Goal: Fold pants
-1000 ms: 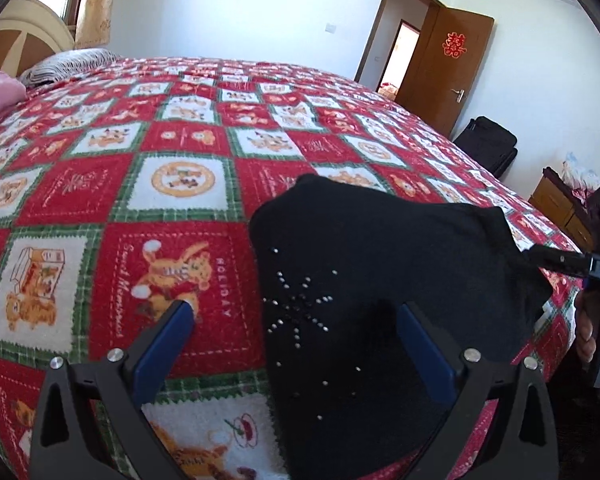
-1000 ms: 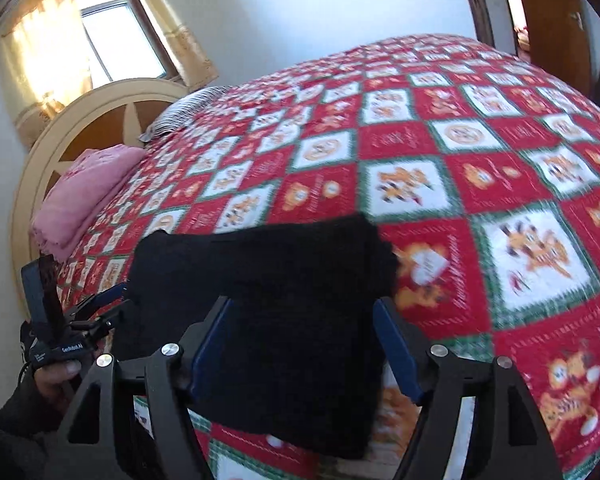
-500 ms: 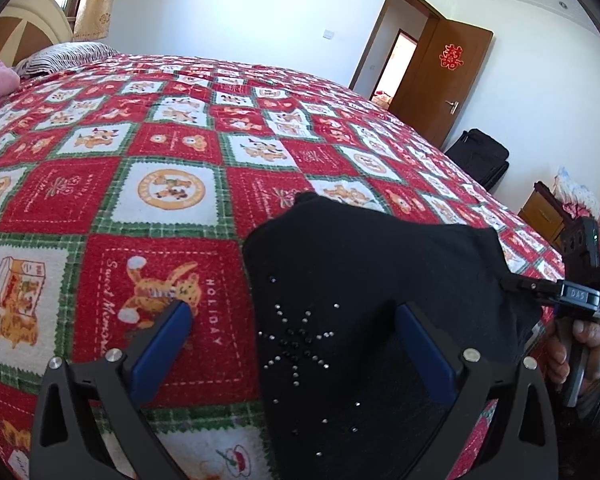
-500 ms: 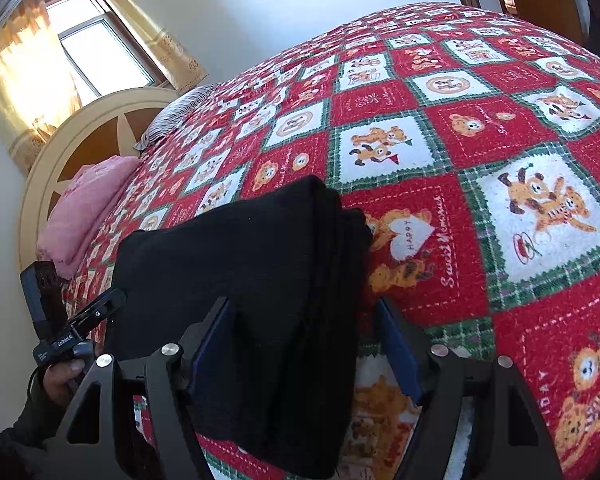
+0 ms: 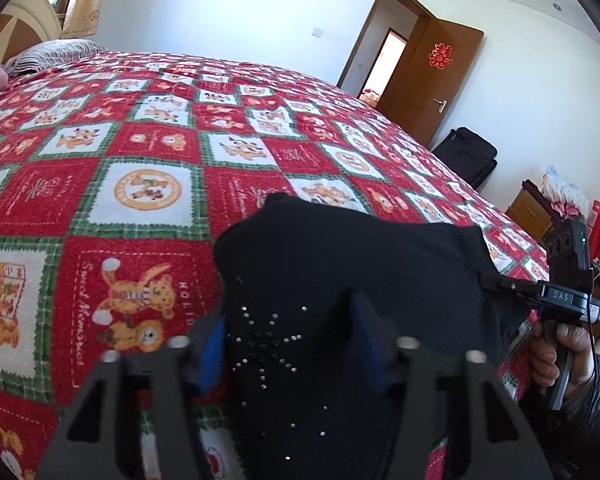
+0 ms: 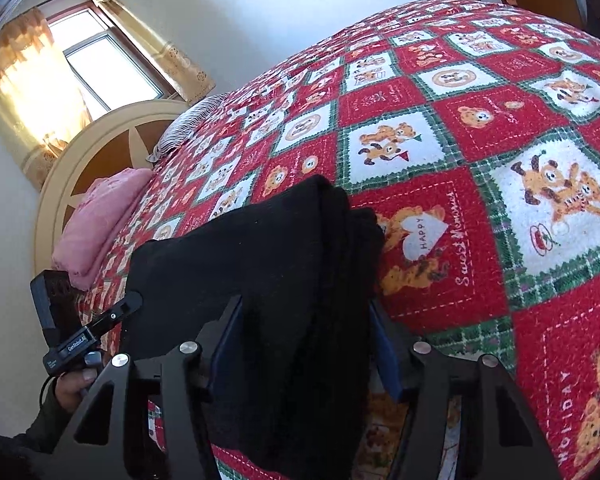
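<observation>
Most of the folding is looking done: the pants [image 5: 340,280] are lying bunched on the bed [image 5: 140,152]. Both the left gripper [image 5: 290,344] and right gripper [image 6: 304,344] are straddling cloth with jaws apart, not yet clamping; squaring is remaining.

Open quilt [image 5: 148,152] is seen across the upper left of the frame; passage at lower centre is blocked by folded black pants [image 5: 340,300], apparently bunched.

Red patchwork bedspread [image 5: 148,184], pink blanket [image 6: 96,224], brown door [image 5: 440,76], black suitcase [image 5: 468,156].
</observation>
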A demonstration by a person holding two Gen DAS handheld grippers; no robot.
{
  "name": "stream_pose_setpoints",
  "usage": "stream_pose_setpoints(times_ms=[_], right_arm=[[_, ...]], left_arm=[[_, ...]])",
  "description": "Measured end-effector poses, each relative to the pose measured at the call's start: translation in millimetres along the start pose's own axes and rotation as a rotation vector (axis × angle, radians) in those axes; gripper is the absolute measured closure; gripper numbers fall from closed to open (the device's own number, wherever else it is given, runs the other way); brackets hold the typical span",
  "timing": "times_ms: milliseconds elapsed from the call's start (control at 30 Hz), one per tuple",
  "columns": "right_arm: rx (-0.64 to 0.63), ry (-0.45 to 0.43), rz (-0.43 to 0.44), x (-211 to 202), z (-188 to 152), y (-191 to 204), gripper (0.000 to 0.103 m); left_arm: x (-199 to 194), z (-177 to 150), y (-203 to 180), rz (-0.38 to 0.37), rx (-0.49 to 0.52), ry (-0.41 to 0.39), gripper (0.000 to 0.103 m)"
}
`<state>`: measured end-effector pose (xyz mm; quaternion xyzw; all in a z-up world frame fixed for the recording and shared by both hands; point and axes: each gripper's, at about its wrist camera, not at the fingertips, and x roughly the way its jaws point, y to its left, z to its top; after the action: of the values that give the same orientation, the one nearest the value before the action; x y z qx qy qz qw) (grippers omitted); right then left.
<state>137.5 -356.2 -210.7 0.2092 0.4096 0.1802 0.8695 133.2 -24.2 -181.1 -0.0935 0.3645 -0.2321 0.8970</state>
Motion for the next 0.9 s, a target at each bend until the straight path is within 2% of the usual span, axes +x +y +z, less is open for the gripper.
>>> stream_pose_setpoints(times_ms=[33,67,133,267,367,500,633,867,900], right_arm=[[-0.006,-0.001,0.023,-1.0,-0.7,3.9,0.064],[-0.002,-0.004,0.04,-2.1,-0.8,6.5,0.069],[-0.029,-0.022,0.037,-7.2,-0.4,17.7,0.072],[-0.069,-0.061,0.079,-19.9,3.7,40.9,0.073],[-0.12,-0.069,0.107,-20.9,11.9,62.9,0.073],[-0.173,-0.062,0.161,-3.4,32.8,91.2,0.073],[-0.235,-0.034,0.235,39.5,57.2,133.2,0.074],[-0.294,0.041,0.314,124.7,67.7,188.3,0.074],[-0.291,0.067,0.315,138.8,66.4,191.7,0.074]], left_arm=[[-1.6,0.2,0.0,-0.016,0.004,-0.002,0.076],[-3.4,0.5,0.3,-0.028,0.007,-0.003,0.078],[-7.5,1.0,2.3,-0.031,0.0,-0.009,0.085],[-27.6,6.2,10.4,-0.063,-0.04,-0.057,0.089],[-44.9,12.0,17.2,-0.048,-0.058,-0.091,0.089],[-75.8,20.7,37.7,0.015,-0.062,-0.157,0.089],[-104.3,27.9,74.1,0.108,-0.12,-0.209,0.089],[-118.4,16.0,125.3,0.298,-0.179,-0.233,0.089],[-114.7,12.8,131.9,0.317,-0.193,-0.221,0.085]])
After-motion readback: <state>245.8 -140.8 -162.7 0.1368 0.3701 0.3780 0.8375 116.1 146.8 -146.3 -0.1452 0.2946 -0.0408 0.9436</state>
